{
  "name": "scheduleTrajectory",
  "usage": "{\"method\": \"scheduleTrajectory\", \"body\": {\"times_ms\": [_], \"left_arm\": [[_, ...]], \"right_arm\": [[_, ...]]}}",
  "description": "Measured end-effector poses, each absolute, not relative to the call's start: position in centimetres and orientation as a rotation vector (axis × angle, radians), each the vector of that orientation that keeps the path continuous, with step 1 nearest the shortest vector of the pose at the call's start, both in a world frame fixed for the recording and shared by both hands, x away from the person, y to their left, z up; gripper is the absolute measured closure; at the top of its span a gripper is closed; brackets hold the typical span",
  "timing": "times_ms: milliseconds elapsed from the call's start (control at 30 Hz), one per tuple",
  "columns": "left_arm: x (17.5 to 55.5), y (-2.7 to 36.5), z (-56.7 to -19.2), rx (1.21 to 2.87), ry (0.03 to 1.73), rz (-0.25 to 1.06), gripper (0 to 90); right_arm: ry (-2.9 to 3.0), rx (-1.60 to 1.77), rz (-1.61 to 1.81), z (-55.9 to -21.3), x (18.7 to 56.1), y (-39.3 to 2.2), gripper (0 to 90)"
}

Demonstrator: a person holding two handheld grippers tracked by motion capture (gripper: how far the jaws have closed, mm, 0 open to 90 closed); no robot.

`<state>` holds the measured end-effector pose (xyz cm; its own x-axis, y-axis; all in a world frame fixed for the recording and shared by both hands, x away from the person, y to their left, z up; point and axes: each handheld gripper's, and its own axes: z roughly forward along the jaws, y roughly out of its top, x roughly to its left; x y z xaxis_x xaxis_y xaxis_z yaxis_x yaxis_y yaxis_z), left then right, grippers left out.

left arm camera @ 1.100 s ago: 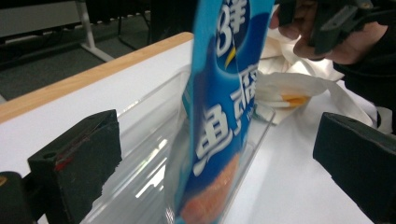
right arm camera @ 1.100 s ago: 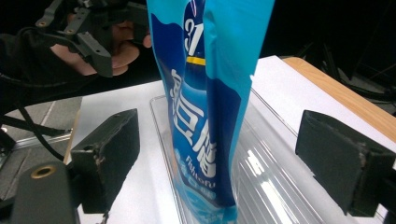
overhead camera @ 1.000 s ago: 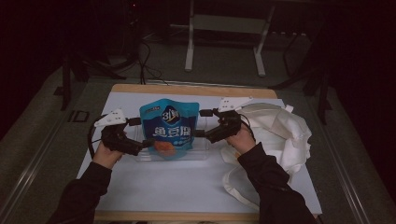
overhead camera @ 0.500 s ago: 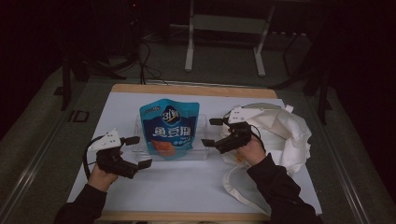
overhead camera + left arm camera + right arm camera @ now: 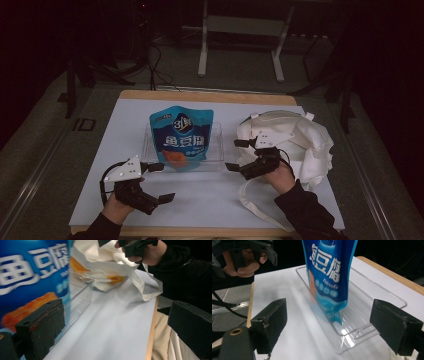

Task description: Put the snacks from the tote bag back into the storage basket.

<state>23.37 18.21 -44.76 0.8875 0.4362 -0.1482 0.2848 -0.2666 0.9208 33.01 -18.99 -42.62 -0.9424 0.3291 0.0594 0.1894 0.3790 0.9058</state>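
Seen from the high view, a white desk (image 5: 210,200) fills the middle of the frame, dark floor all around it. At the lower left, a hand holds the left gripper (image 5: 160,182) just above the desk's near edge; its two black jaws are spread wide with nothing between them. In the left gripper view, those jaws stand far apart at the bottom corners, with bare desk between.

At the centre of the high view, a blue snack pouch (image 5: 182,138) stands upright in a clear tray (image 5: 216,145). The pouch carries large white lettering and an orange picture near its bottom. In the right gripper view, the pouch (image 5: 329,277) rises from the tray's (image 5: 384,293) near end, at the upper middle of the frame.

To the right of the tray, in the high view, the right gripper (image 5: 238,155) is held by the other hand, its jaws wide and empty, pointing toward the tray's right end. Behind and beside that hand, at the right of the frame, lies a crumpled white cloth bag (image 5: 305,145), one strap looping down toward the desk's near edge.
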Motion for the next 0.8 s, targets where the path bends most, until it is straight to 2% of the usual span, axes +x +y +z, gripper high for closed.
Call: {"method": "scheduleTrajectory", "body": {"times_ms": [800], "left_arm": [[24.6,11.2,-45.9,1.948,0.388,0.045,1.4]], "right_arm": [[2.481,0.516,1.536,-45.3,28.6,-24.7,14.4]]}}
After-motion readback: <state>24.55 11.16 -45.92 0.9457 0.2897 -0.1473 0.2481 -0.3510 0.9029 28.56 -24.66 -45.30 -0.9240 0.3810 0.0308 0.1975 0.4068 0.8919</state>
